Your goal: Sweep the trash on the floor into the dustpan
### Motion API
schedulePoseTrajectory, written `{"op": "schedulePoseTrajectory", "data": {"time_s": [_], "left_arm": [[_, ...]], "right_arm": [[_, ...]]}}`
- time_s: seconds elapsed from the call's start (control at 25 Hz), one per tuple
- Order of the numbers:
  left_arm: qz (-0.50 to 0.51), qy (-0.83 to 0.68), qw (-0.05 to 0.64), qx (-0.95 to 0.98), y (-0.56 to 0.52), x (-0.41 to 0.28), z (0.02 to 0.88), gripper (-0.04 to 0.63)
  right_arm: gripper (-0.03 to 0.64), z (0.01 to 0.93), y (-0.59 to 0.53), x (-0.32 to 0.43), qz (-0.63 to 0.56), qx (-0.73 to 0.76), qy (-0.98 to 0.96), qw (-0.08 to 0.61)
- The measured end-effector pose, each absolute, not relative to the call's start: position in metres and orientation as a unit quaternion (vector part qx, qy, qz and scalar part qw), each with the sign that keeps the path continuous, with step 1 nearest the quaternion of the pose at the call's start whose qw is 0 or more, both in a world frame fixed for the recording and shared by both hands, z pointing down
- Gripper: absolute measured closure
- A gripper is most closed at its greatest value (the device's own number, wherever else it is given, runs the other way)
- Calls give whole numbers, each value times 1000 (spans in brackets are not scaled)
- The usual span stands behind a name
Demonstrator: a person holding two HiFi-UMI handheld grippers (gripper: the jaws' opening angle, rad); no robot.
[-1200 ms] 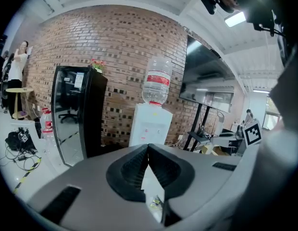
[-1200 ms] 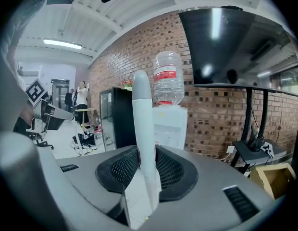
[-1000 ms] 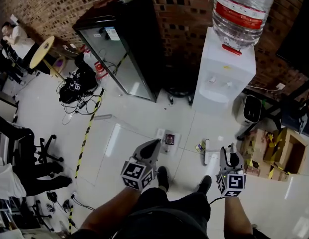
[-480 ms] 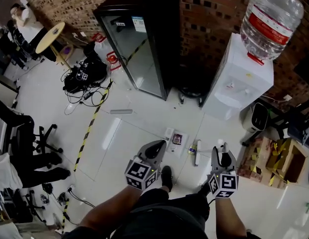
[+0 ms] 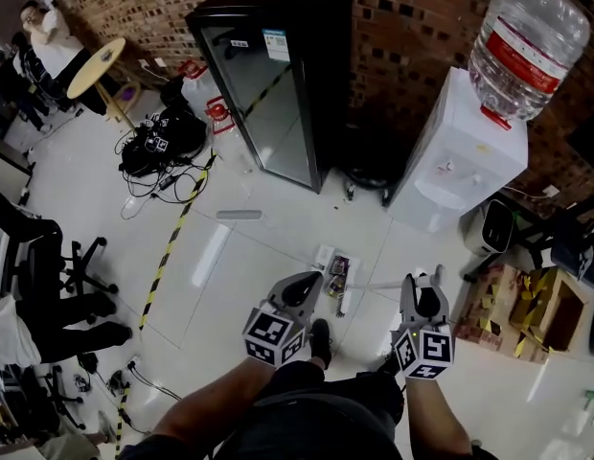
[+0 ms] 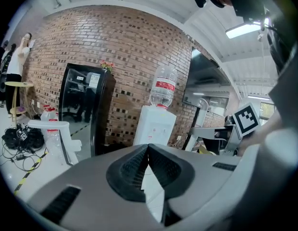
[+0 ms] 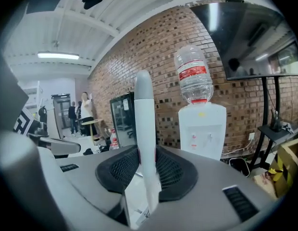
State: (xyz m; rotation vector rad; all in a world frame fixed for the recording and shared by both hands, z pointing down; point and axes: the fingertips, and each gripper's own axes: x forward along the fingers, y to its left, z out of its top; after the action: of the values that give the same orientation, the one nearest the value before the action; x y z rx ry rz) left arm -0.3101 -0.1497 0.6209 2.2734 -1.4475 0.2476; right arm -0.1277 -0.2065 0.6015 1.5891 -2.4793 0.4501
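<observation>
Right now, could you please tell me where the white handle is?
In the right gripper view the white handle stands upright, clamped in the right tool, with the water dispenser just to its right against the brick wall.

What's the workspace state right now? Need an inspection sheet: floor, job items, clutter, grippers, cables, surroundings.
Surface: white glossy tile floor, with a yellow-black tape line running across it.
Job's things: small wrapper lying on the floor ahead of the person's feet; white handle upright in the right gripper; dustpan not made out.
Clutter: cardboard boxes at right; black gear pile at left.
Grippers: left gripper shut, nothing between its jaws; right gripper shut on the white handle.
Cables: loose cables on the floor by the gear pile.
Surroundings: brick wall, black fridge, water dispenser.
</observation>
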Motion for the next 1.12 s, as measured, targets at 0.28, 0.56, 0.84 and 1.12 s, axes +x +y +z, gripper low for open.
{"op": "schedulePoseTrajectory", "data": {"time_s": [0.28,0.56,0.84,1.12], "left_arm": [[76,-501,206,837,-161,-296,598,588],[51,-471,165,865,-182,-271,552,588],[30,-451,118,884,-210,-241,490,588],[18,-457,91,885,-227,-201,426,588]], "right_arm": [[492,560,-198,-99,143,559,-815,63],[492,496,-192,-64,97,588,-802,42],[492,427,-187,-7,54,624,-779,20],[492,370,-179,57,34,638,-769,8]]}}
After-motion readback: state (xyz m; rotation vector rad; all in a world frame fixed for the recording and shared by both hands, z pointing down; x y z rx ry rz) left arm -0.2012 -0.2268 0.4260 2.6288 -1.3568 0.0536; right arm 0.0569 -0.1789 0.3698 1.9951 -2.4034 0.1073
